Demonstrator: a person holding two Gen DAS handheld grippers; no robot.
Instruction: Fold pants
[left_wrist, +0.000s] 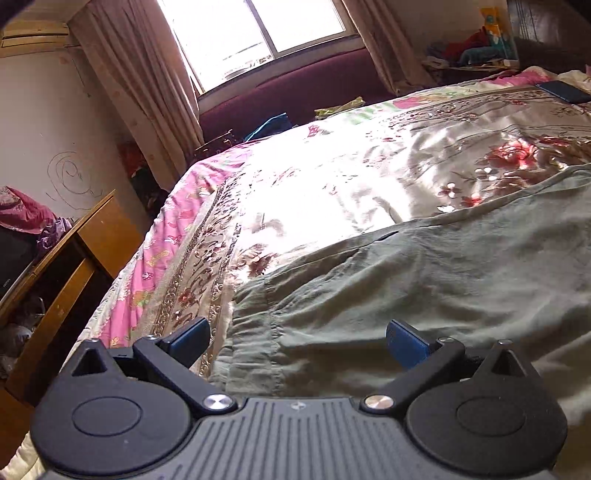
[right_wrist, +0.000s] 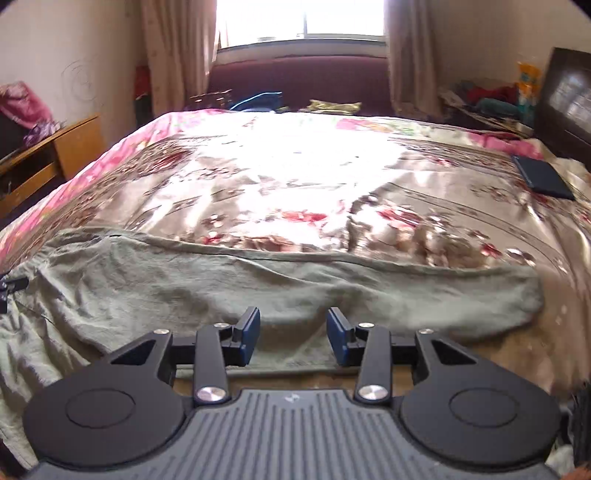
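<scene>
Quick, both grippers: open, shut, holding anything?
Left gripper: open, empty, over the pants waistband.
Right gripper: open, empty, at the pant leg.

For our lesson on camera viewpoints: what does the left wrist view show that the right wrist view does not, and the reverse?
Only the left wrist view shows the gathered waistband of the green pants near the bed's left edge, with the left tool wide open above it.

Only the right wrist view shows the leg cuff end lying flat toward the right, the right tool open over the pants' near edge, and a dark headboard.

Both show the floral bedspread, the window, the wooden desk and a dark flat object on the bed.
</scene>
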